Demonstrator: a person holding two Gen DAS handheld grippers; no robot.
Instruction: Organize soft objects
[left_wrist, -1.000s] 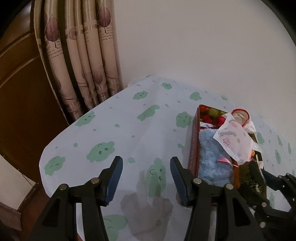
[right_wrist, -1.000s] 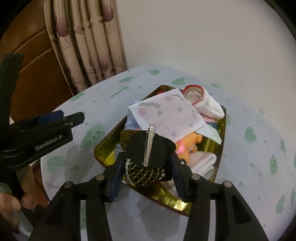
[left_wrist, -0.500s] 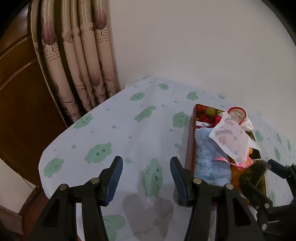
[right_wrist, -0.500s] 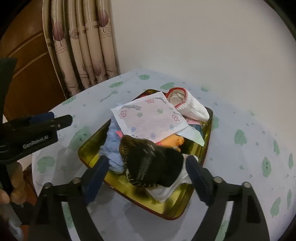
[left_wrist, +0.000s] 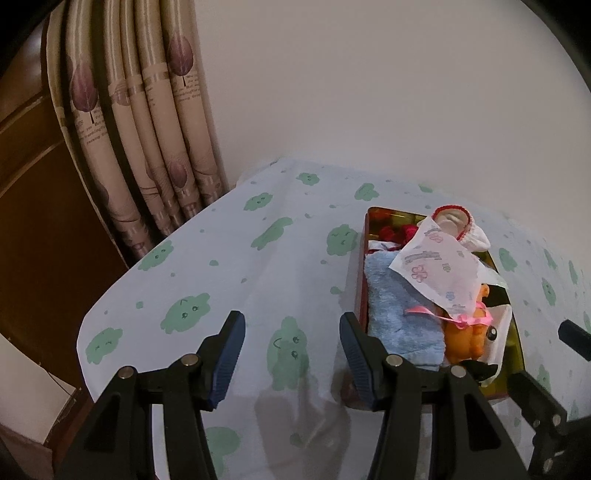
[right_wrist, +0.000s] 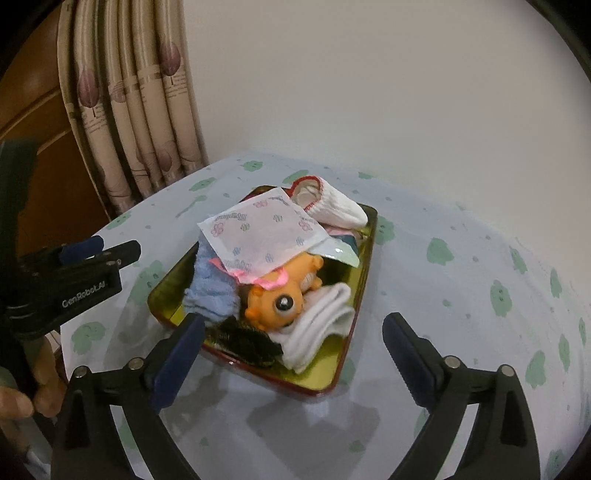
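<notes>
I see the dark mesh hair piece (right_wrist: 243, 338) lying at the near edge of the gold tin tray (right_wrist: 364, 258), just ahead of my right gripper (right_wrist: 293, 341), whose jaws are opening with nothing pressed between them. Only this view shows the orange toy's eye (right_wrist: 283, 303) and the folded white cloth (right_wrist: 321, 314) beside it; from my left wrist the tray (left_wrist: 362, 258) sits off the right fingertip, showing its red outer wall and the fuzzy blue towel (left_wrist: 399, 314). My left gripper (left_wrist: 291, 354) hangs with fingers apart over bare tablecloth (left_wrist: 221, 258), white with green cloud prints. A flowered tissue packet (right_wrist: 264, 229) tops the pile, with a red-trimmed white sock (right_wrist: 332, 206) behind. Beyond are leaf-print curtains (left_wrist: 140, 110) and a plain wall.
</notes>
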